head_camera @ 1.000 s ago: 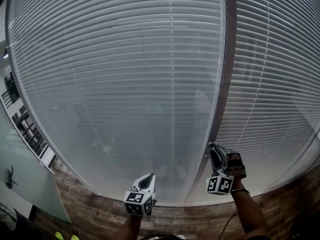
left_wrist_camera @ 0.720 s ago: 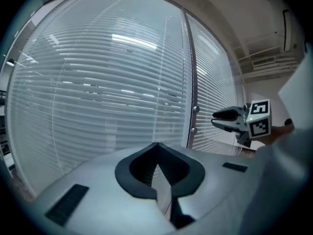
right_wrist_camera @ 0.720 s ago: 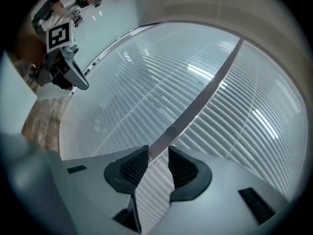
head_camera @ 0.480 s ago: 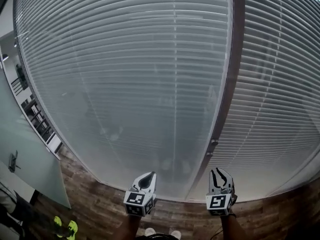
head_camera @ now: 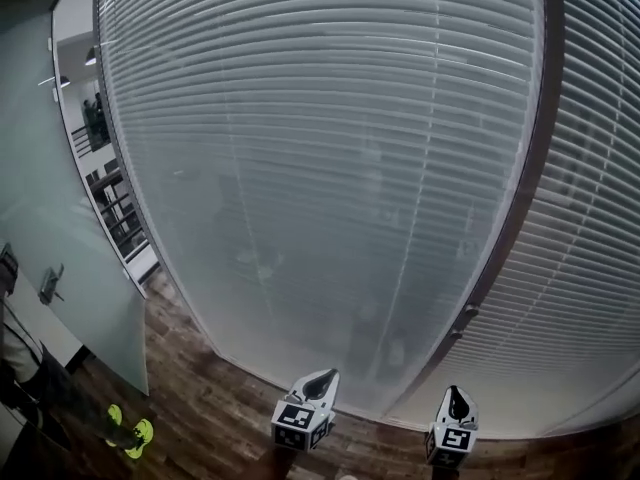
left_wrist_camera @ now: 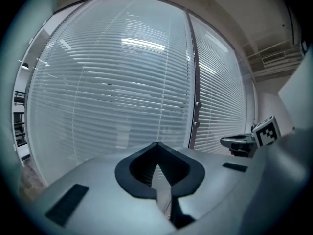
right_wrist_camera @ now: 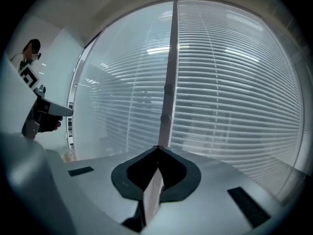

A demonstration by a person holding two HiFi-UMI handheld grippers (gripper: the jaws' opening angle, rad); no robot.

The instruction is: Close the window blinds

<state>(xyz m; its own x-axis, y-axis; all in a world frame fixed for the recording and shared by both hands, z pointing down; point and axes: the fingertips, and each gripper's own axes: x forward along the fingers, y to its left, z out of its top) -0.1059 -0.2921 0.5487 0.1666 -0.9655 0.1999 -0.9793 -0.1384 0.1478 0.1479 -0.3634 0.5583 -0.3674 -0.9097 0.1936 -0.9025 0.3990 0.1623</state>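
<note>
Blinds (head_camera: 300, 148) white, horizontal stripes; floor (head_camera: 205, 398) brown wood-grain; mullion (head_camera: 522, 193) dark grey.

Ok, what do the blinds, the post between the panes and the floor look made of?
Blinds: thin pale slats with a slight sheen, likely aluminium or plastic. Post: dark and smooth, probably painted metal. Floor: brown planks with grain, wood or wood-look laminate.

Left gripper (head_camera: 325, 377) and right gripper (head_camera: 457, 392) sit side by side before the window blinds (head_camera: 320, 148), glass partition (head_camera: 60, 228) to the left
</note>
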